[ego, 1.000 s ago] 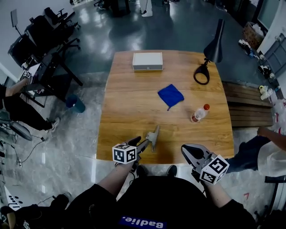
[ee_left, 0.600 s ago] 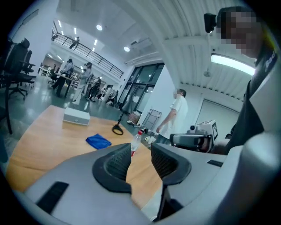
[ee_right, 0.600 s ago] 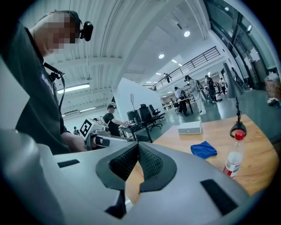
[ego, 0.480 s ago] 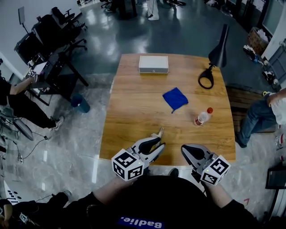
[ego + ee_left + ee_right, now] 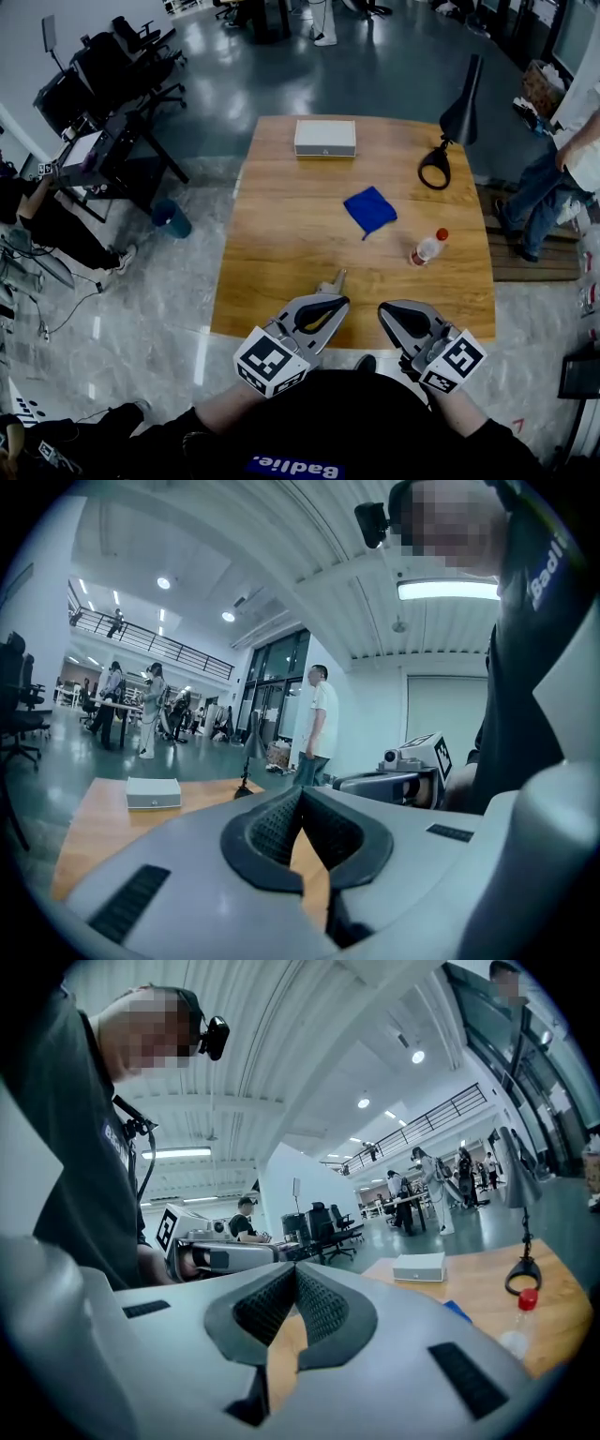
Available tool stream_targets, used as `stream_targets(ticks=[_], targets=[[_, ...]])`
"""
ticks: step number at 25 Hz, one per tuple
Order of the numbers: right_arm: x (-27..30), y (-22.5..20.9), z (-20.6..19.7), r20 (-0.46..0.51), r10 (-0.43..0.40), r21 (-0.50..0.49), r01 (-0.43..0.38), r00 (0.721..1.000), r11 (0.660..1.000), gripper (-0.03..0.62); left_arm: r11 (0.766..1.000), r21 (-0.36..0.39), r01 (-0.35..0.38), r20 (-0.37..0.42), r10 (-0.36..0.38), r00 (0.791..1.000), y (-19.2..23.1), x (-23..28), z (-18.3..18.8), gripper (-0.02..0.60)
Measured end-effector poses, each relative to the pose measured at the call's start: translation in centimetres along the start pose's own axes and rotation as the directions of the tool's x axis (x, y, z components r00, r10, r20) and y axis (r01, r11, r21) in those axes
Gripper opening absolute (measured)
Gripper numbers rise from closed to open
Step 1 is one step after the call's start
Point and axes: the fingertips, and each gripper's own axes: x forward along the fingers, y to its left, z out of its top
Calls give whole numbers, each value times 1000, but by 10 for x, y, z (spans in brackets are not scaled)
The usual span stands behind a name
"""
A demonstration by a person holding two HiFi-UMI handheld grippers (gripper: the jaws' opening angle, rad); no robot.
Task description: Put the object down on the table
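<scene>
Both grippers were held low and side by side over the near edge of the table (image 5: 281,234), pointing forward. The left gripper (image 5: 330,307) was closing its jaws together on nothing; the right gripper (image 5: 389,317) had its jaws together, empty. The small metal object (image 5: 332,280) lay on the table just beyond the left jaws.

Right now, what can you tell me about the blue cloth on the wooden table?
The blue cloth looks like soft fabric, loosely folded into a rough square, with one corner trailing toward the near edge. It lies flat on the brown wooden table, near its middle. Only the table touches it.
</scene>
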Motion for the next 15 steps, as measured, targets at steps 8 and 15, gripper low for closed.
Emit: stream_targets(ticks=[8, 15], targets=[[-3, 5, 1, 9, -14, -30, 14, 1000, 999, 5, 1000, 3, 10, -6, -10, 1000, -8, 0, -7, 9], [-3, 6, -1, 3, -17, -22, 17, 1000, 1000, 5, 1000, 23, 9, -27, -9, 1000, -10, -2, -11, 9]])
